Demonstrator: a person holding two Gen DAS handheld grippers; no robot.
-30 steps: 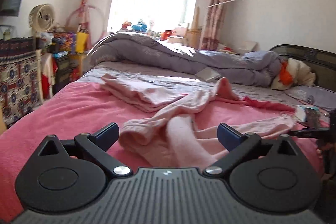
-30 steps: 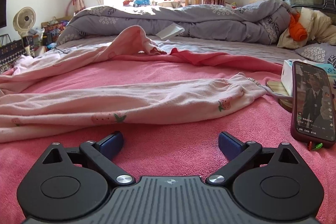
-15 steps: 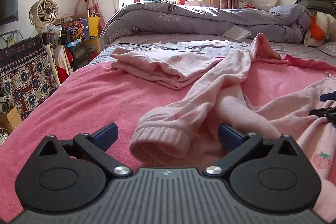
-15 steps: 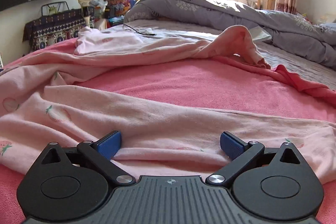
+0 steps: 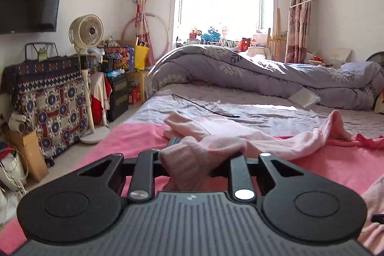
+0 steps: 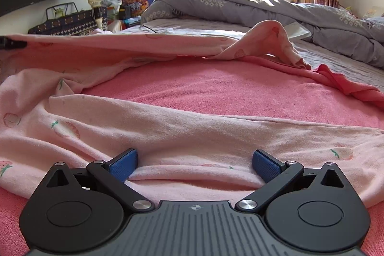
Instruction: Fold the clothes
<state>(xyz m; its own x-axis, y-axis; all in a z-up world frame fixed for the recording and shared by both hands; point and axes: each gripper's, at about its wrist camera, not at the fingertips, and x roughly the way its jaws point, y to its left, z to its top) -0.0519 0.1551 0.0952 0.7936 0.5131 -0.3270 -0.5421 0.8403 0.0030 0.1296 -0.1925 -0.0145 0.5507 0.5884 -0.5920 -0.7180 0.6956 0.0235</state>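
Note:
A pale pink garment (image 6: 192,131) with a strawberry print lies spread over the pink blanket (image 6: 228,88). My left gripper (image 5: 194,155) is closing its jaws on the garment's ribbed cuff (image 5: 192,160), which is bunched between the fingers and lifted. From it one long pink leg (image 5: 276,139) stretches away to the right. In the right wrist view that leg (image 6: 120,44) hangs taut from the left gripper's tip (image 6: 12,43) at the left edge. My right gripper (image 6: 194,164) stands open low over the garment, a soft fold of cloth lying between its blue pads (image 6: 123,163).
A rumpled grey quilt (image 5: 264,71) lies across the far side of the bed. Another pink garment (image 5: 184,126) and a black cable (image 5: 204,107) lie beyond the cuff. Left of the bed stand a fan (image 5: 86,30), a patterned cabinet (image 5: 48,97) and boxes.
My left gripper swung left, shut onto the pink cuff and lifted it, pulling the leg taut. My right gripper moved left away from the phone onto the garment, then stayed put, open.

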